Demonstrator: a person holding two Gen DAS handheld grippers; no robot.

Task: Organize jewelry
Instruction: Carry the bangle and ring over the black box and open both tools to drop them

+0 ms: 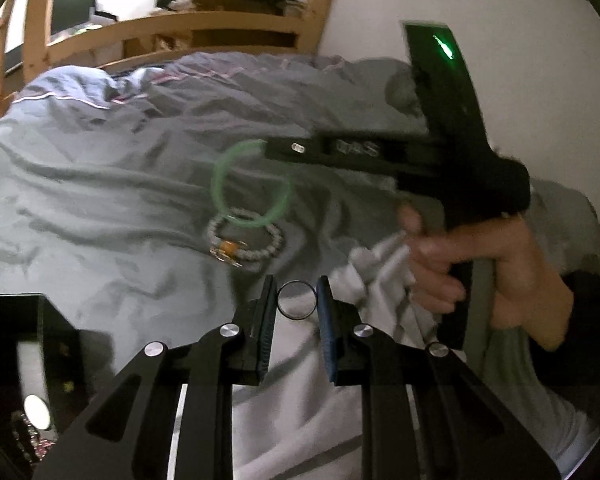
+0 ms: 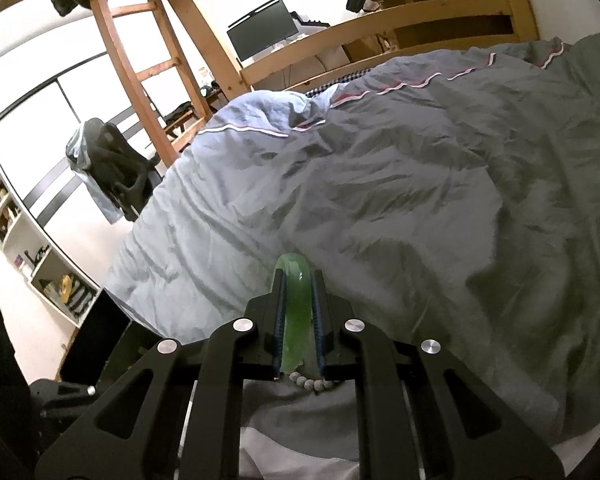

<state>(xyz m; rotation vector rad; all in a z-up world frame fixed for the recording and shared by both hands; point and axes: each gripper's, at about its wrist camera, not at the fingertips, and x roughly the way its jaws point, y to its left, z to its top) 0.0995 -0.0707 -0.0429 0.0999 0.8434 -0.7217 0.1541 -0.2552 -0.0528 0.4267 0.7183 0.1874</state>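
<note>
A thin dark ring [image 1: 296, 319] sits upright between the pads of my left gripper [image 1: 296, 284], which is shut on it above the grey duvet [image 1: 100, 200]. In the left wrist view a hand [image 1: 460, 264] holds my right gripper [image 1: 268, 148], which is shut on a translucent green bangle [image 1: 217, 178] hanging in the air. In the right wrist view the green bangle [image 2: 298, 312] stands edge-on between the pads of the right gripper [image 2: 298, 280]. A pale beaded bracelet [image 1: 274, 242] with an amber piece [image 1: 226, 250] lies on the duvet below the bangle; some of its beads [image 2: 310, 383] show under the right jaws.
A black box [image 1: 28, 360] stands at the lower left beside the bed. A white cloth [image 1: 380, 264] lies crumpled near the hand. The wooden bed frame [image 2: 380, 28] and a ladder [image 2: 140, 68] rise behind the duvet. A white wall [image 1: 500, 60] closes the right side.
</note>
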